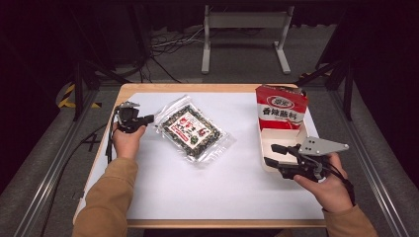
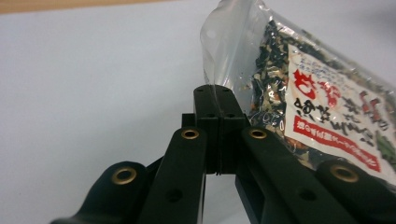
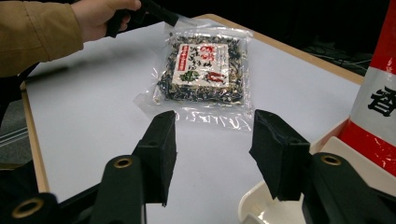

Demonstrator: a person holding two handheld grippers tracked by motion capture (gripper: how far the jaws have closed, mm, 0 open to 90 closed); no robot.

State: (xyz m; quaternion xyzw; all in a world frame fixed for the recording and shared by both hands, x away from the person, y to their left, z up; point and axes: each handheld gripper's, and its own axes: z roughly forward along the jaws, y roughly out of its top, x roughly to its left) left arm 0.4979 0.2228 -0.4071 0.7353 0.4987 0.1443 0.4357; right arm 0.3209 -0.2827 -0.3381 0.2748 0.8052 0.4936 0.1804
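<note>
A clear plastic bag of dark dried mix with a white and red label (image 1: 192,129) lies on the white sheet, left of centre. My left gripper (image 1: 152,118) is shut on the bag's clear corner nearest the left edge. In the left gripper view the film comes out between the closed jaws (image 2: 215,93) and the bag (image 2: 327,107) stretches away to the right. My right gripper (image 1: 270,154) hovers open at the right, beside the white tray, with nothing between its jaws (image 3: 212,140). It faces the bag (image 3: 203,70) and the left gripper (image 3: 173,18) beyond it.
A red and white snack packet (image 1: 280,106) stands upright in a white tray (image 1: 276,134) at the right of the table; both appear at the right edge of the right gripper view (image 3: 378,93). A white sheet (image 1: 222,187) covers the wooden tabletop. Metal stands and cables sit beyond the far edge.
</note>
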